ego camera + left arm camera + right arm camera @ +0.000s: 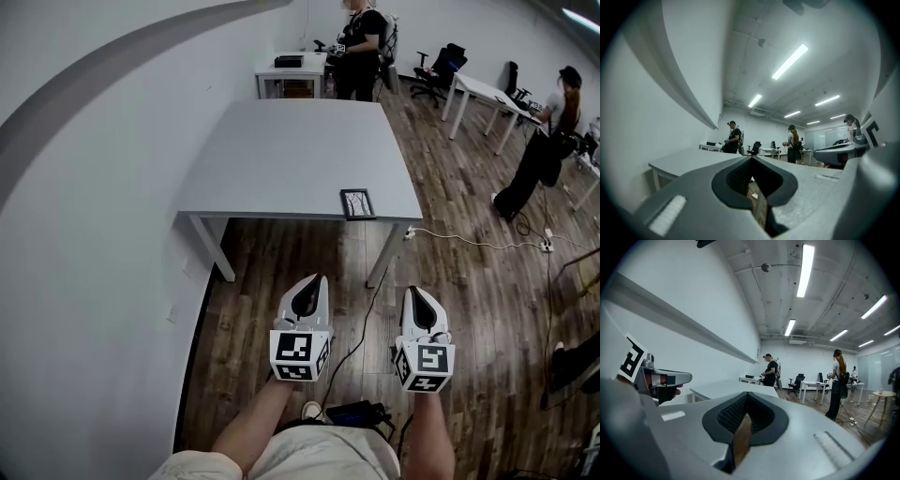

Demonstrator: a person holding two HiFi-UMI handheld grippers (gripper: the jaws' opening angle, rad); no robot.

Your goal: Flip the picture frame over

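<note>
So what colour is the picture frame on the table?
The picture frame is black, with a grey middle. The head view shows it best.

The picture frame [357, 202] is black, the table [281, 150] grey, the floor [469, 281] brown wood-grain

A grey bench [281, 150] stood against a white wall [84, 234] in an open office, its legs on a dark wood-plank floor [469, 309] crossed by a white cable [469, 243]. White desks [483, 91] and a black office chair [441, 66] lined the far end, where a person in black [359, 47] and a second person [544, 150] stood. Strip lights [790, 61] glowed on the ceiling.
</note>
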